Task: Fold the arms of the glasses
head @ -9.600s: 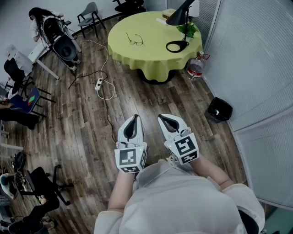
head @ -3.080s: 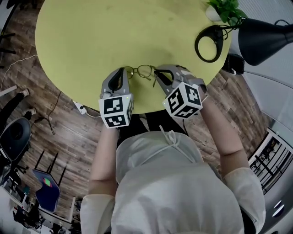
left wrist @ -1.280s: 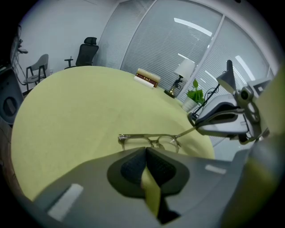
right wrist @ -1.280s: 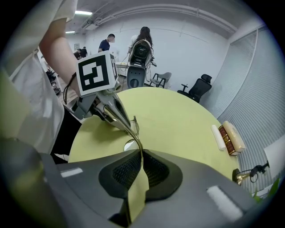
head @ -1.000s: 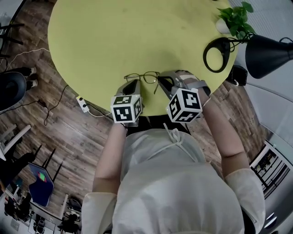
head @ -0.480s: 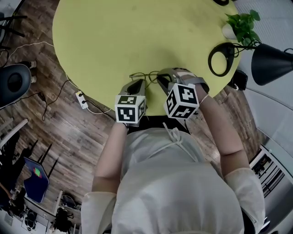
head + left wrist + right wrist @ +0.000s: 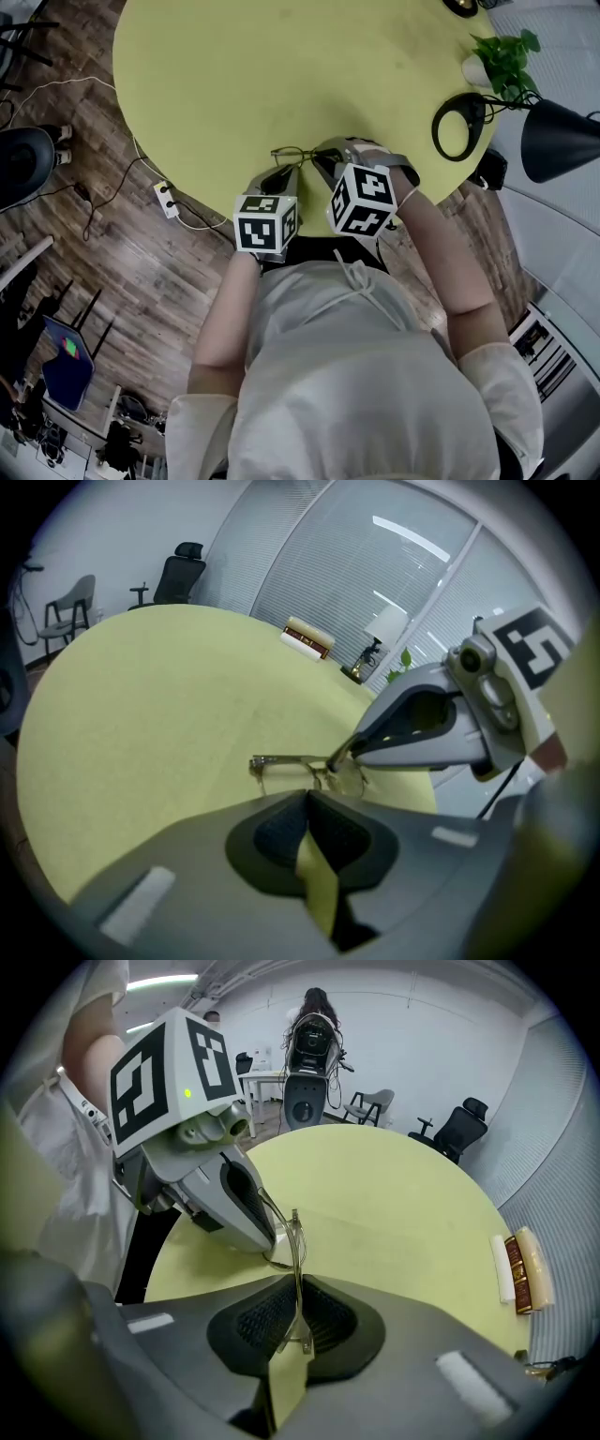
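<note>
A person leans over a round yellow-green tabletop [image 7: 281,66] with a claw in each hand. Both claws meet at a pair of thin wire-framed glasses [image 7: 298,154] sitting close to the tabletop's near edge. The right claw [image 7: 295,1283] is pinched narrow on one arm of the glasses. The arm runs straight down between its pads, with its curved end deep inside the jaws. The left claw [image 7: 307,794] has its jaws together and nothing shows between the pads. Its tip rests at the front of the frame, just beside the right claw's tip.

Likely troubles:
- **Bending:** the arm is thin wire, so a swing off the hinge's line, or a hard squeeze, could bend it.
- **Skidding:** if the left claw only props the frame and does not grip it, the frame could skid or twist away as the arm turns.
- **Collision:** the two tips are almost touching and could knock each other.
- **Falling:** a slip toward the person could carry the glasses over the near edge onto the wooden floor [image 7: 141,262].

Beyond the glasses the tabletop is wide and bare. A black lamp [image 7: 558,141] and a small plant [image 7: 506,56] stand well apart at the right. Books [image 7: 520,1269] lie at the far rim.
</note>
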